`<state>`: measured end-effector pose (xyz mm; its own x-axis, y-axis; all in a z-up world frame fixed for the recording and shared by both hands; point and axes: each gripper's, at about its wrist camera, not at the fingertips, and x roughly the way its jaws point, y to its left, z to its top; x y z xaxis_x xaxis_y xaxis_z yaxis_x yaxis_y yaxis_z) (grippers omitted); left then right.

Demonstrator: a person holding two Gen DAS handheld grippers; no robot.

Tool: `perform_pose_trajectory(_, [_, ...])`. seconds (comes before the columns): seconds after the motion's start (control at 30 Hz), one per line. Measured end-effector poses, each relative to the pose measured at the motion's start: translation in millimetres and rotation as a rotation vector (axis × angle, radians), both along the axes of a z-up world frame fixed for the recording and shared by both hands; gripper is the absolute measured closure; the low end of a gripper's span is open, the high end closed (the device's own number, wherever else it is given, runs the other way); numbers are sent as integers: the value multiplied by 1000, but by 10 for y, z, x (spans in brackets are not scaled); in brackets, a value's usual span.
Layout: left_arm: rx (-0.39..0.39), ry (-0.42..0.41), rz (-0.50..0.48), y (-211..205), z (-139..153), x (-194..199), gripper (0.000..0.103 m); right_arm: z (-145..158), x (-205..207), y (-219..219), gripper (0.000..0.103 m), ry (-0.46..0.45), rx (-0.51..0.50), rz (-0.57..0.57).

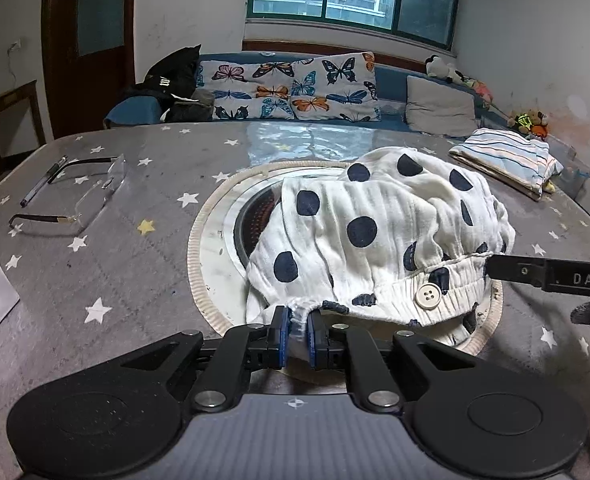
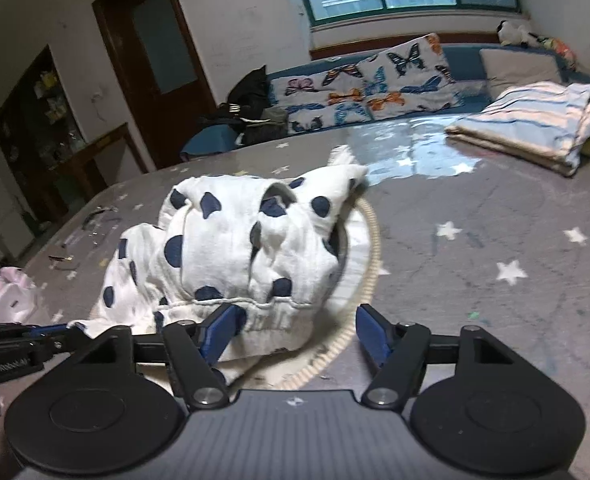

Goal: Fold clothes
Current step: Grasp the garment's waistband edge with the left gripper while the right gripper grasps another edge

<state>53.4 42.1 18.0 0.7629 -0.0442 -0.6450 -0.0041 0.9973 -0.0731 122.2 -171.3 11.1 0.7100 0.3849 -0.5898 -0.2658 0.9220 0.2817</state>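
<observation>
Pinching the near hem of the garment point(image 1: 375, 236), the left tool point(image 1: 298, 330) has its blue pads closed on a fold of white cloth. That garment (white with dark dots and one pale button point(image 1: 428, 297)) lies bunched over a round inset point(image 1: 211, 240) in the middle of the star-patterned tabletop point(image 1: 115, 260). On its right side, the right tool point(image 2: 295, 330) stands open, its left pad against the waistband, its right pad clear of the cloth. Far right on the tabletop lies a folded striped cloth point(image 1: 507, 160). At far left lie glasses point(image 1: 75, 196) and a pen point(image 1: 43, 182).
</observation>
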Motion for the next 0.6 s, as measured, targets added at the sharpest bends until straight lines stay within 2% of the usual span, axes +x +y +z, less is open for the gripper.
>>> perform_pose_trajectory(0.1, [-2,2,-7,7,-10,10,92,-44,64,3,42,5,45,18])
perform_pose_trajectory(0.3, [-2,7,-7,24,-20,10,92,-86,107,4,72,18,110,58])
perform_pose_trajectory(0.33, [0,5,-4,29,-14,7,92,-67,87,-6,81,15,117,62])
perform_pose_trajectory(0.43, [-3,-1,-4,53,14,-11,92,2,15,-30,91,2,130,71])
perform_pose_trajectory(0.6, [12,-27,-18,50,119,-113,93,169,-173,-86,94,-11,158,94])
